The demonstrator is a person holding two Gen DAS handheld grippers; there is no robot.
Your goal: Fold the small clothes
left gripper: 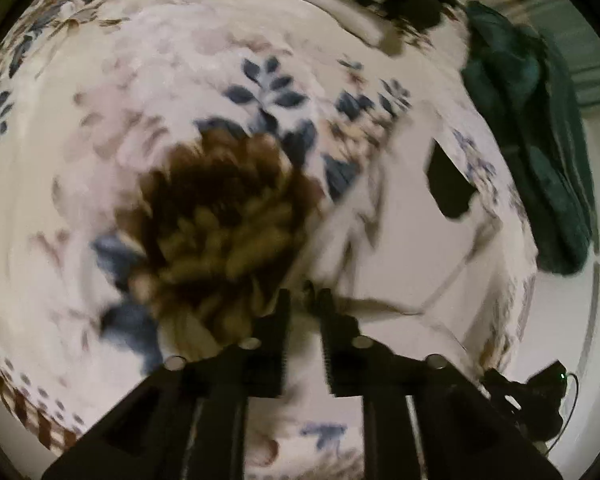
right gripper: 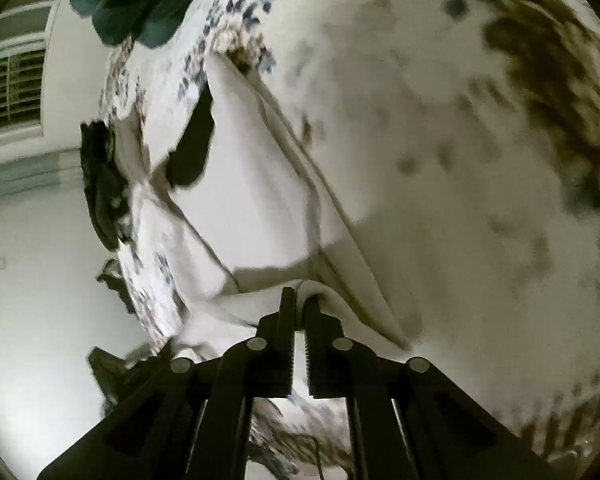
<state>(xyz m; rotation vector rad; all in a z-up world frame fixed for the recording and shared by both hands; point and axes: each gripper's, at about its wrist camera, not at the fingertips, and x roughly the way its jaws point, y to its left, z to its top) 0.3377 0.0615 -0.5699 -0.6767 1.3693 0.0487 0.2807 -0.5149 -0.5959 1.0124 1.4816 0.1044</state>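
I judge the fold barely begun: the white garment (right gripper: 260,208) lies rumpled and half open on the floral bedsheet (right gripper: 440,140). My right gripper (right gripper: 300,300) pinches its near edge between nearly shut jaws. My left gripper (left gripper: 306,300) is narrowly parted; whether it grips cloth, I cannot tell.

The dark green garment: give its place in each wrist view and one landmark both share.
Left wrist: the dark green garment hangs along the right edge, past the floral sheet.
Right wrist: the garment sits at the top left corner, above the sheet.
Shared landmark: the big brown flower print.
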